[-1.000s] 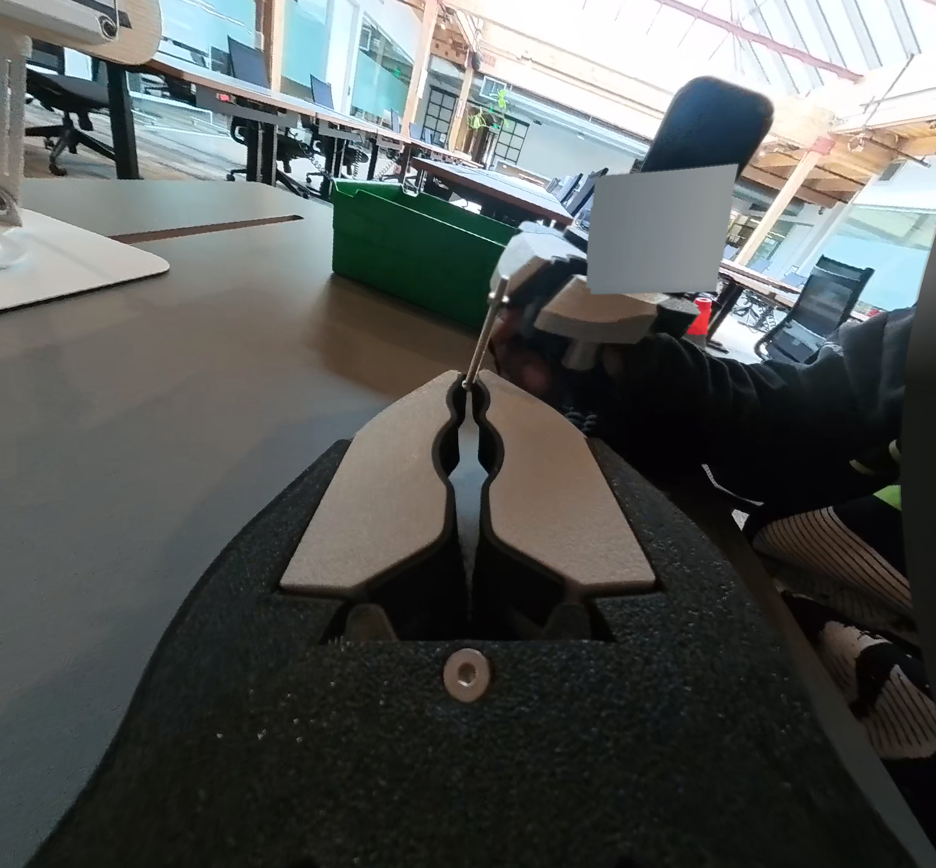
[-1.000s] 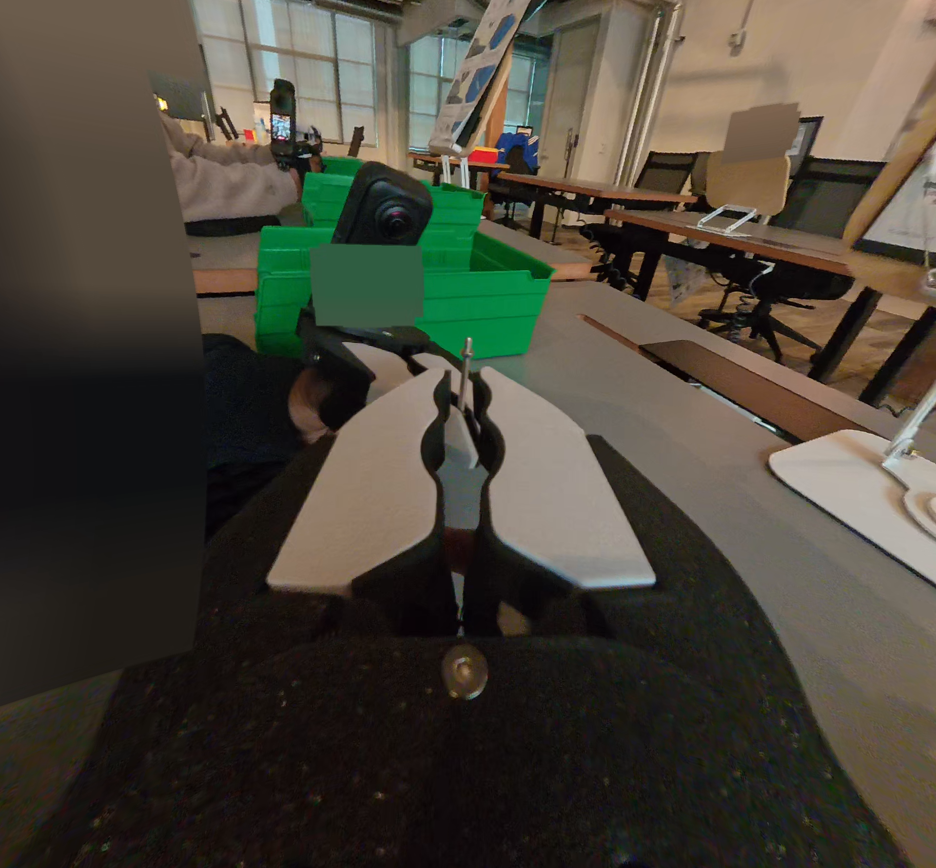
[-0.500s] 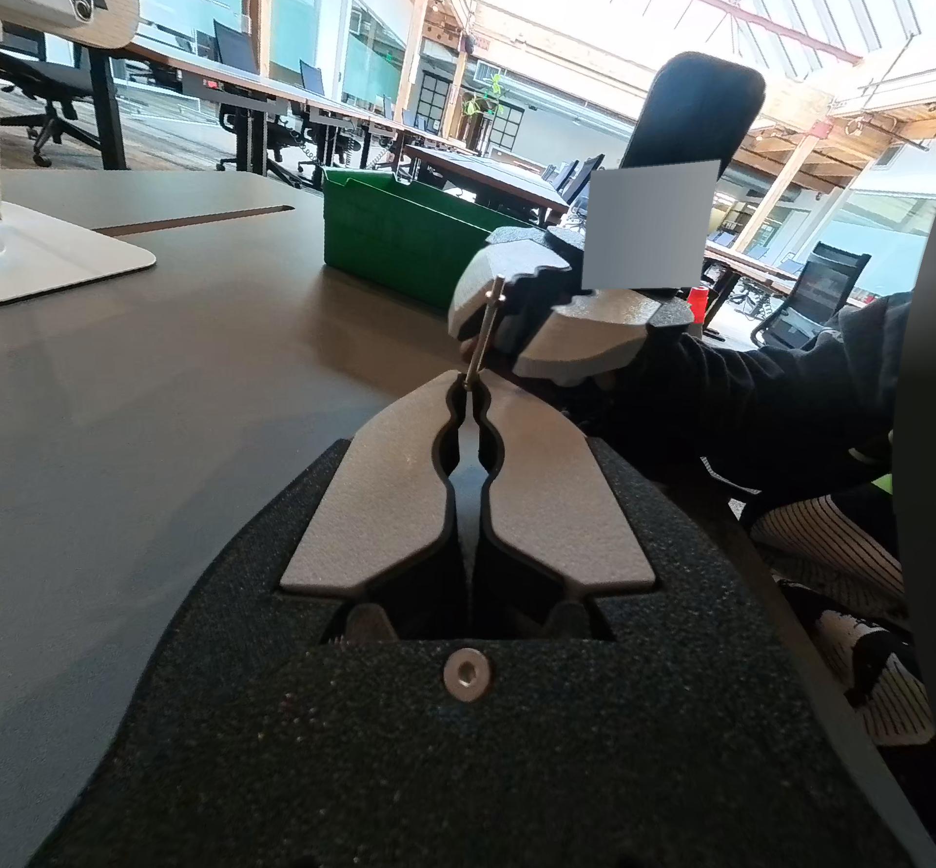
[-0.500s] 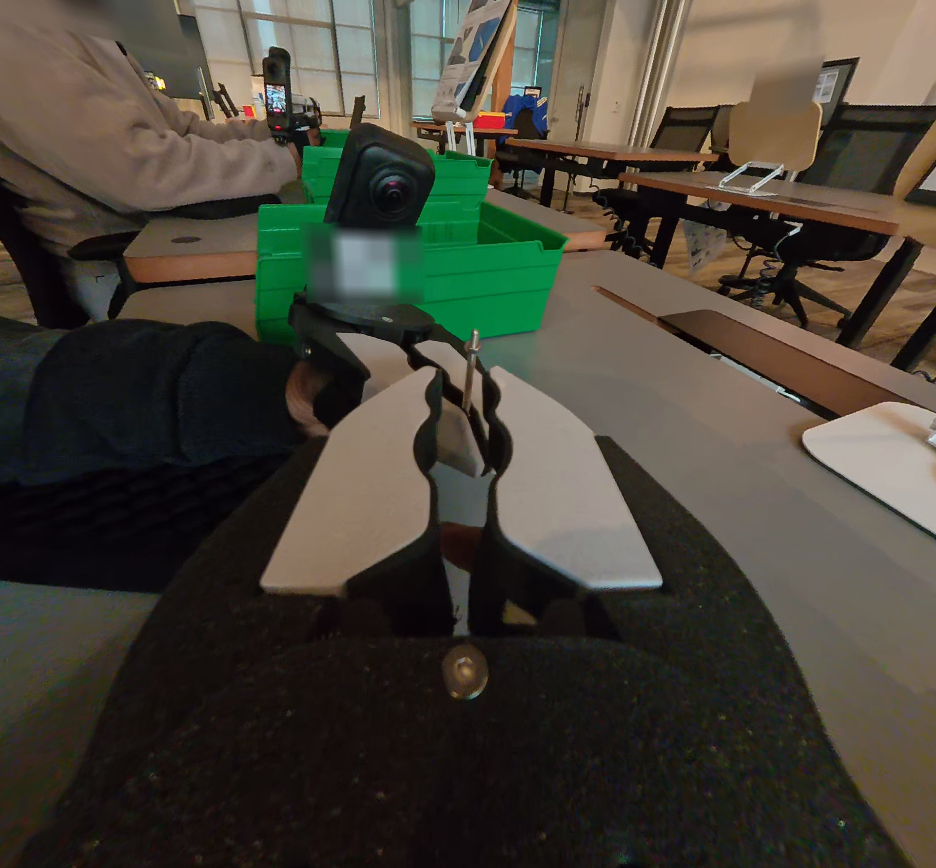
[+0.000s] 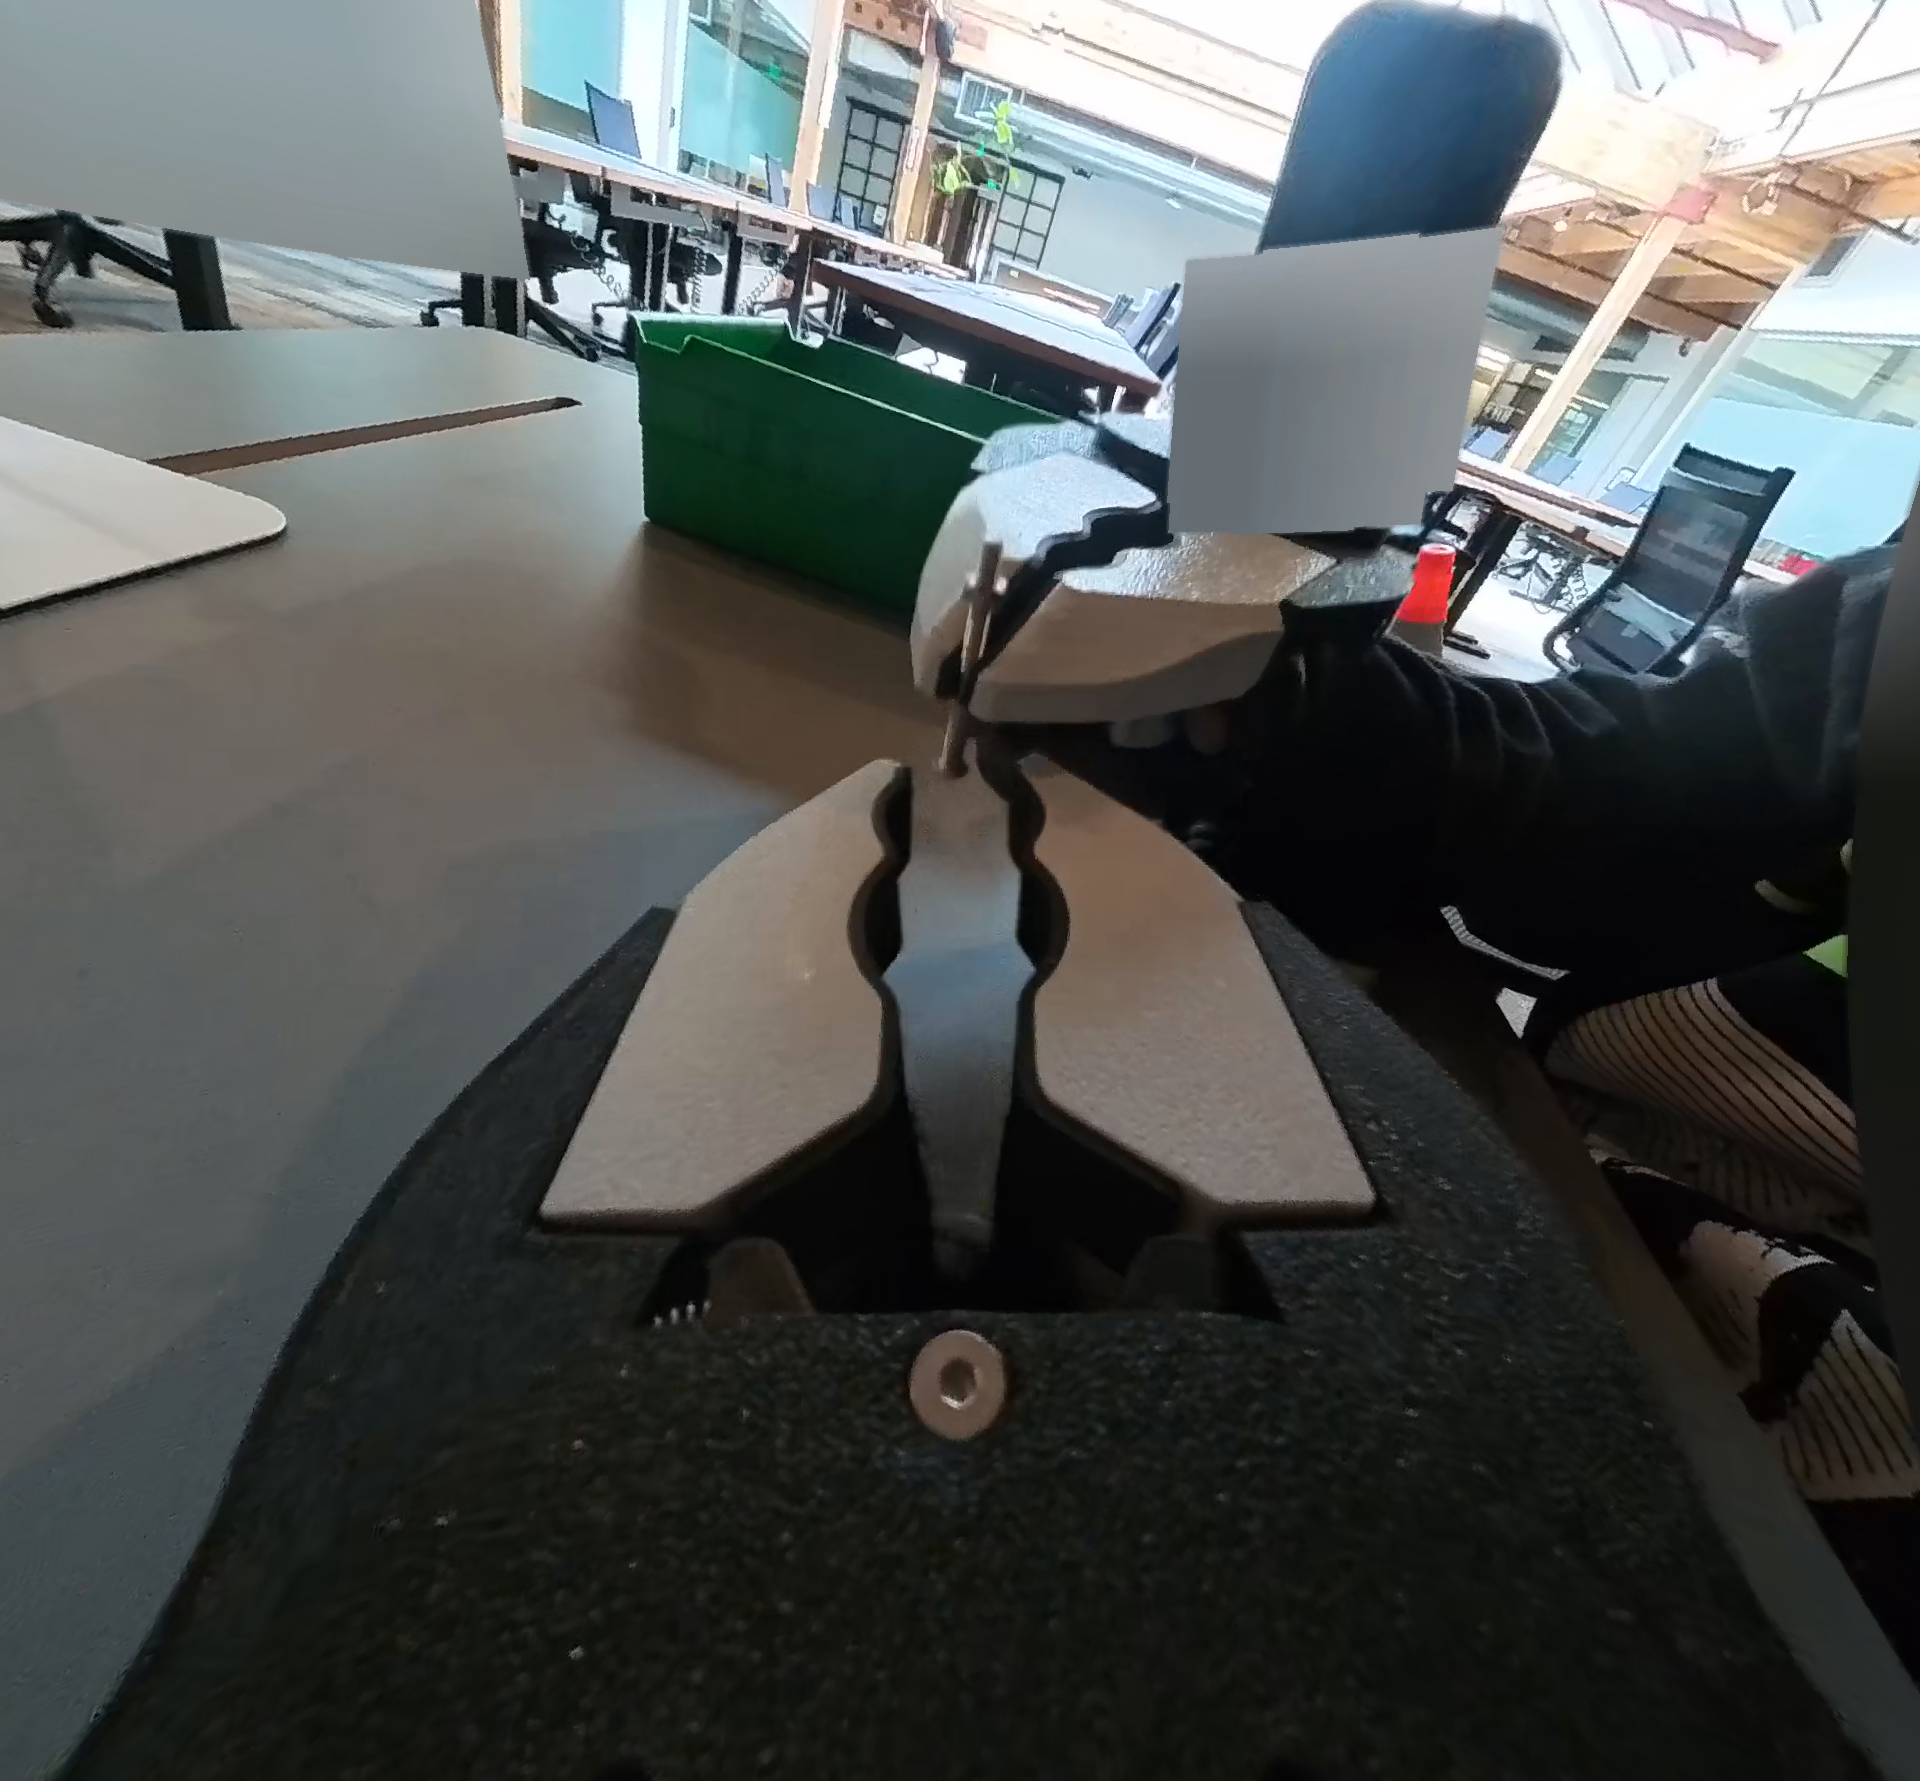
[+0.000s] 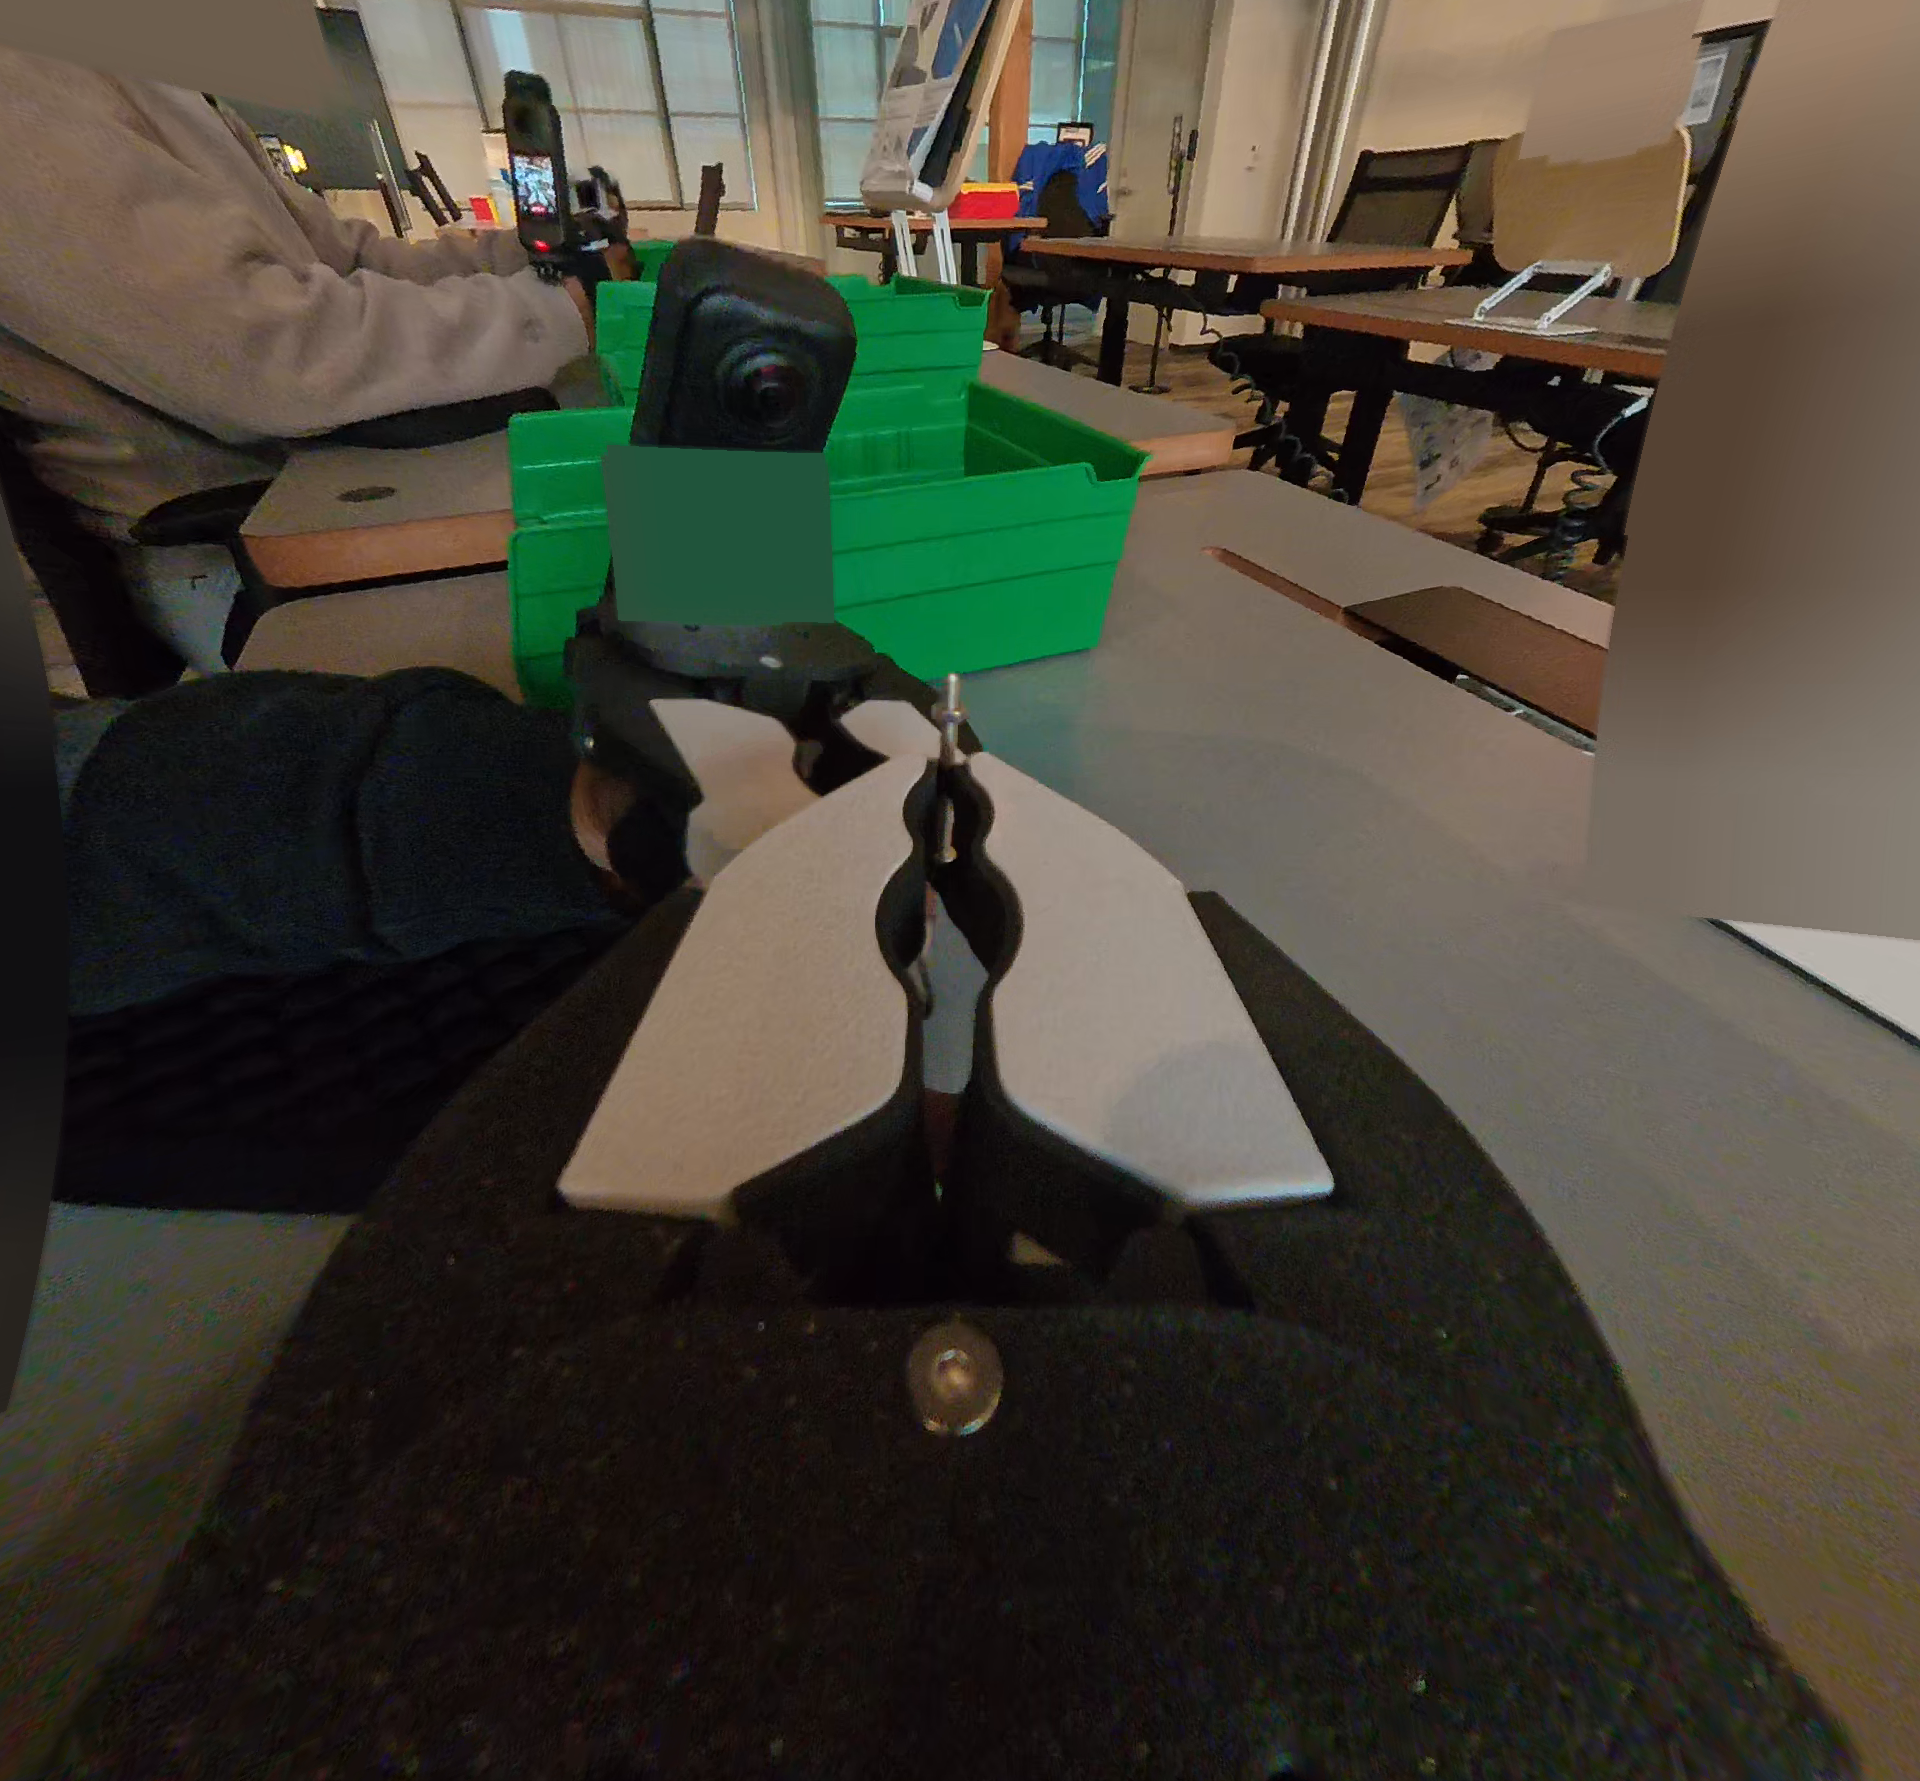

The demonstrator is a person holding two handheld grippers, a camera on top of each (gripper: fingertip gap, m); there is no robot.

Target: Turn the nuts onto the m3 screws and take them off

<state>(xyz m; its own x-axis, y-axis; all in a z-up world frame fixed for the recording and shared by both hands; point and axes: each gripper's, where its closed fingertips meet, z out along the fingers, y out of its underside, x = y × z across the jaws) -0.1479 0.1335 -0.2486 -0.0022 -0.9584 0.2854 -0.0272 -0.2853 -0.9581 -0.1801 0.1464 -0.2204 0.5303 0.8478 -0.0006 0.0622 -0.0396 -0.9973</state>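
Right claw (image 6: 948, 775) clenched on thin m3 screw (image 6: 943, 796), pads pressing shank; screw held in air above grey tabletop (image 6: 1299, 744), long axis near upright, slight tilt. Small nut (image 6: 950, 711) sits on thread above pads, near top tip. Left claw (image 5: 956, 775) released, fingers apart, nothing gripped; screw's lower end hangs just at its tips, toward right finger. Left claw nearest to lower end; nut lies above right claw's pads. Green bin (image 6: 987, 536) far behind.
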